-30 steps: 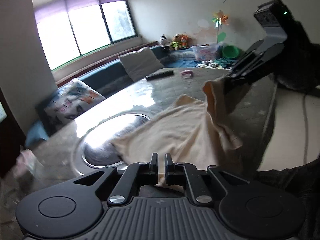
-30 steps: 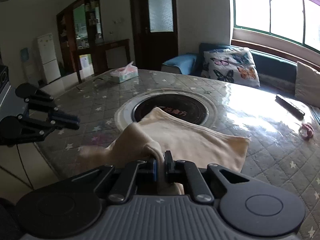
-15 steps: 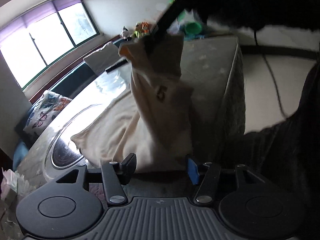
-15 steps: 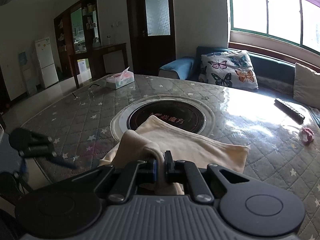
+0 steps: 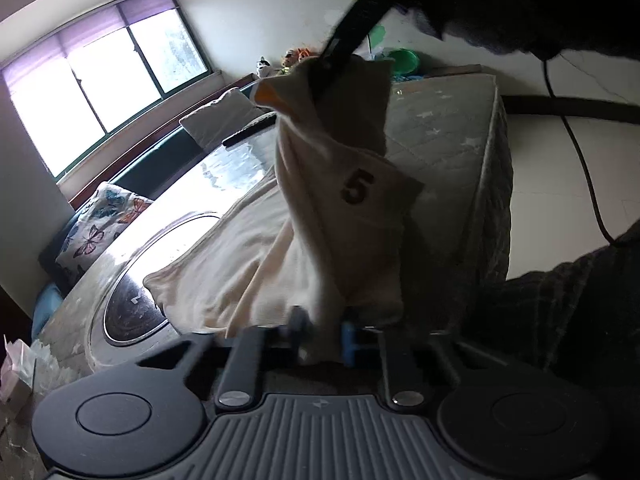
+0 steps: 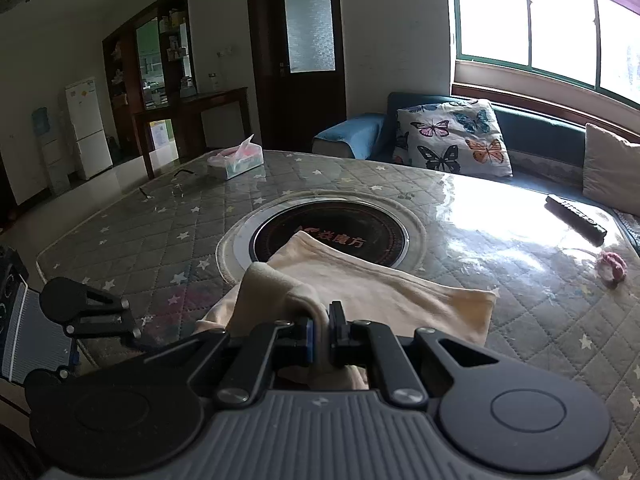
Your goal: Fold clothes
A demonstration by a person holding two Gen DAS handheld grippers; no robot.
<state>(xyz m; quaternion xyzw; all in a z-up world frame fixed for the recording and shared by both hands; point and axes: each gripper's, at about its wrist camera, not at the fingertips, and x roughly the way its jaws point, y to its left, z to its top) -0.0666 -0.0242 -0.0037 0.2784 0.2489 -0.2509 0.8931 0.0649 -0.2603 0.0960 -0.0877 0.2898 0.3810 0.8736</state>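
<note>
Pinching a bunched fold of the cream garment point(image 6: 384, 292), the right gripper point(image 6: 320, 334) had jaws clamped, lifted above the table point(image 6: 160, 224). Left gripper point(image 5: 322, 334) jaws sat part-open around hanging cloth; should close low on the edge, keeping tension level. Left tilted upward.

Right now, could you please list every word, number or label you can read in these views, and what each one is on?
"5": dark numeral on the cream garment, on the lifted part hanging from the right gripper.
"南方": last two red characters on the round black cooktop set in the table; the characters before them are unclear.
Tissue pack print: too small to read.
</note>
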